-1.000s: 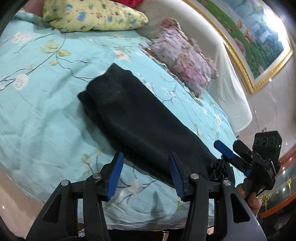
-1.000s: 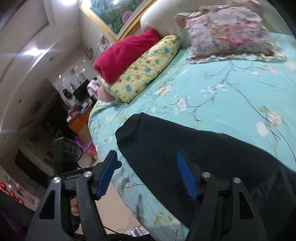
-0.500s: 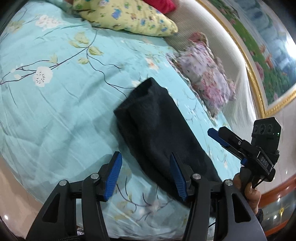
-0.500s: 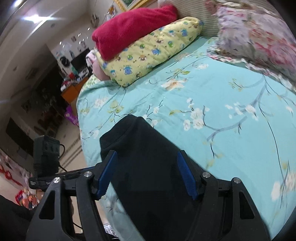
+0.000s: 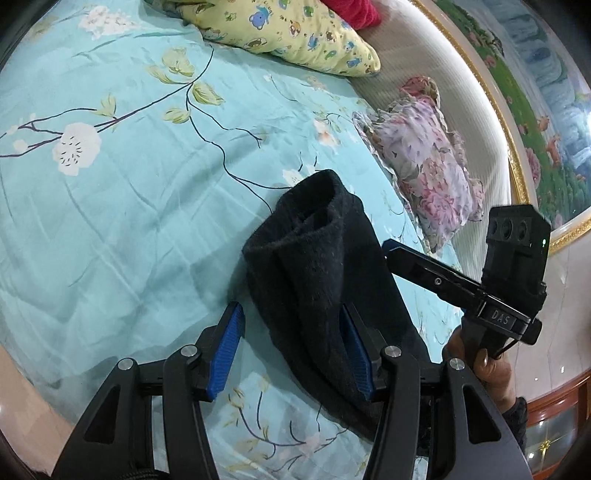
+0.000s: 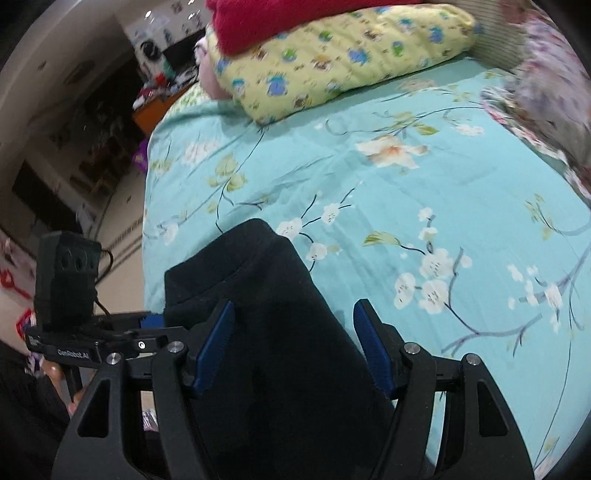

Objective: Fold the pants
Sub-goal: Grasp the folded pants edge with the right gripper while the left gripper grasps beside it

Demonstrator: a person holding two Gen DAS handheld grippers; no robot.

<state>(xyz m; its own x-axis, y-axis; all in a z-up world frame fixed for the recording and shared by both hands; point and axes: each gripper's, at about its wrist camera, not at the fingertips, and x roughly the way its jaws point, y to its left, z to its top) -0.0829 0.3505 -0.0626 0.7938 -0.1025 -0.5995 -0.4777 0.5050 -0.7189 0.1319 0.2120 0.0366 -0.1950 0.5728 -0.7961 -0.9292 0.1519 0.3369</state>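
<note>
Black pants [image 5: 314,266], folded into a long narrow strip, lie on the teal flowered bedspread [image 5: 122,206]. My left gripper [image 5: 291,350] hovers open over the strip's near part, one blue pad above the cloth and the other above the bedspread. In the right wrist view the pants [image 6: 266,295] run up between the pads of my right gripper [image 6: 293,347], which is open and just above the cloth near its rolled end. Each gripper shows in the other's view: the right gripper [image 5: 436,280] beside the pants, the left gripper [image 6: 92,343] at the bed's edge.
A yellow patterned pillow [image 5: 295,33] with a red blanket [image 6: 295,18] on it lies at the head of the bed, next to a pink flowered cushion [image 5: 424,155] against the pale headboard [image 5: 476,110]. The bed edge [image 6: 146,258] drops to the floor on the left.
Both grippers have swung and moved toward the pants' rolled end, which now sits closer in both views. The right gripper has come in beside the strip in the left wrist view. Both stayed open.
</note>
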